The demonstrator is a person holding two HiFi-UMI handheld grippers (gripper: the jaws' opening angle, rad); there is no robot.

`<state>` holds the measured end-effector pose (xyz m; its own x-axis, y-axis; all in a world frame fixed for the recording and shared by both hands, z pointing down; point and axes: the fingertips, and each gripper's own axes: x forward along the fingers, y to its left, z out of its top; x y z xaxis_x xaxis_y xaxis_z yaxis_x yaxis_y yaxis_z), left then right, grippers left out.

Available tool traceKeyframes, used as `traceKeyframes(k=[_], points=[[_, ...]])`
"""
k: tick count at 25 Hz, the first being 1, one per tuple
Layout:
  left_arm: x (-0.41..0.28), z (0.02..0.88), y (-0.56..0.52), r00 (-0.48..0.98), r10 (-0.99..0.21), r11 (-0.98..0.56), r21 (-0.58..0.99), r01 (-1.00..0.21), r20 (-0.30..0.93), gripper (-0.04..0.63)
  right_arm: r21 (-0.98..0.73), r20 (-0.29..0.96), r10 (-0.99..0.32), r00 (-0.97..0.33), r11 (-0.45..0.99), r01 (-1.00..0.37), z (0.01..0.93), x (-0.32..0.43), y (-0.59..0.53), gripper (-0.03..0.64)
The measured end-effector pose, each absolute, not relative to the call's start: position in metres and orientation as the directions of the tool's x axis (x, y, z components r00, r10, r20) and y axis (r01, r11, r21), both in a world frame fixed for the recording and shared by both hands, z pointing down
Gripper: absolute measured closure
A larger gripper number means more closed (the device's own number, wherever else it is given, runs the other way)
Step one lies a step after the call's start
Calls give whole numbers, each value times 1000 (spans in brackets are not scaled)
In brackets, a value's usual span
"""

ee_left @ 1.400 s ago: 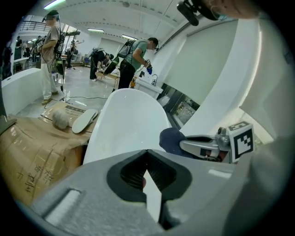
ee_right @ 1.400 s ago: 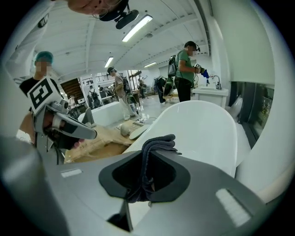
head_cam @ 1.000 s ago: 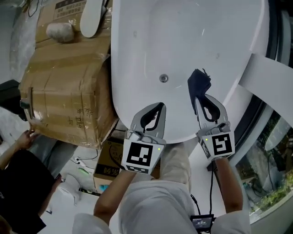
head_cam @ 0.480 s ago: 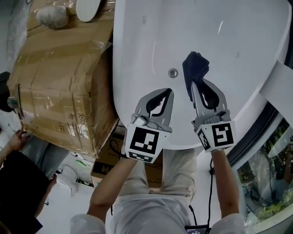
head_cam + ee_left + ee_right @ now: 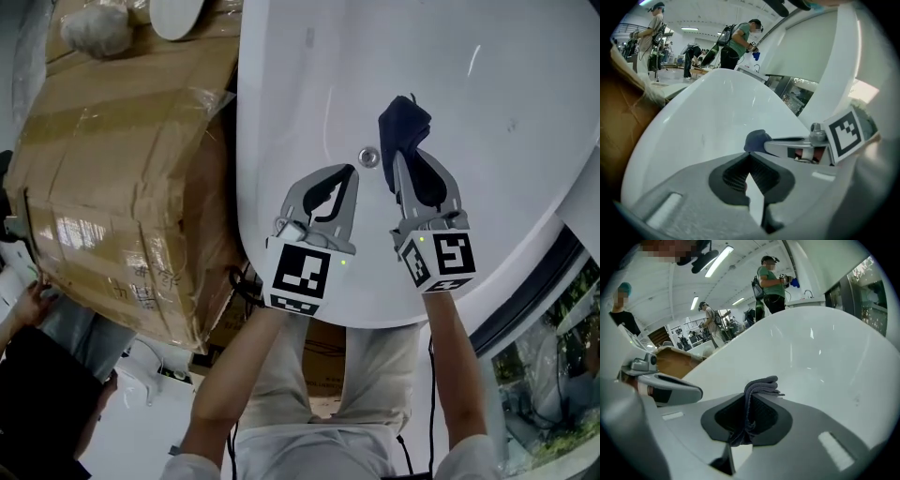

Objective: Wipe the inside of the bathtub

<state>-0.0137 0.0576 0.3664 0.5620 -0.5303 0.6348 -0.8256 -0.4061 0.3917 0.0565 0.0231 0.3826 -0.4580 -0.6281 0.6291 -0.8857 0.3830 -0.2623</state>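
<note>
The white bathtub (image 5: pixel 487 84) fills the upper head view, with its round metal drain (image 5: pixel 368 157) near the middle. My right gripper (image 5: pixel 397 159) is shut on a dark navy cloth (image 5: pixel 403 124) that sticks out past its tips, just right of the drain. In the right gripper view the folded cloth (image 5: pixel 758 389) is clamped between the jaws of my right gripper (image 5: pixel 749 401) over the tub's inner wall (image 5: pixel 825 357). My left gripper (image 5: pixel 351 173) hovers just below-left of the drain, shut and holding nothing. In the left gripper view, my left gripper (image 5: pixel 750 157) looks at the cloth (image 5: pixel 757 139) and the tub wall (image 5: pixel 712 117).
A large taped cardboard box (image 5: pixel 122 159) stands against the tub's left side, with a white bundle (image 5: pixel 94 28) and a white disc (image 5: pixel 183 14) on it. A person's hand (image 5: pixel 28 302) is at the far left. Glass panels (image 5: pixel 562 319) run along the right. Several people (image 5: pixel 771 284) stand in the hall behind.
Both grippers have moved forward over the tub's near rim towards the drain. The cloth, still held, now lies right beside the drain.
</note>
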Motion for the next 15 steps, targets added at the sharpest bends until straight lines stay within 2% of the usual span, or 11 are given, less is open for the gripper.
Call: traceKeyframes(k=[7, 15], points=[[-3, 430, 66, 598, -485, -450, 404, -796, 638, 597, -322, 650, -601, -464, 336, -885, 445, 47, -1, 572], [-10, 471, 54, 595, -485, -450, 400, -798, 641, 597, -339, 679, -594, -432, 267, -902, 513, 50, -23, 572]])
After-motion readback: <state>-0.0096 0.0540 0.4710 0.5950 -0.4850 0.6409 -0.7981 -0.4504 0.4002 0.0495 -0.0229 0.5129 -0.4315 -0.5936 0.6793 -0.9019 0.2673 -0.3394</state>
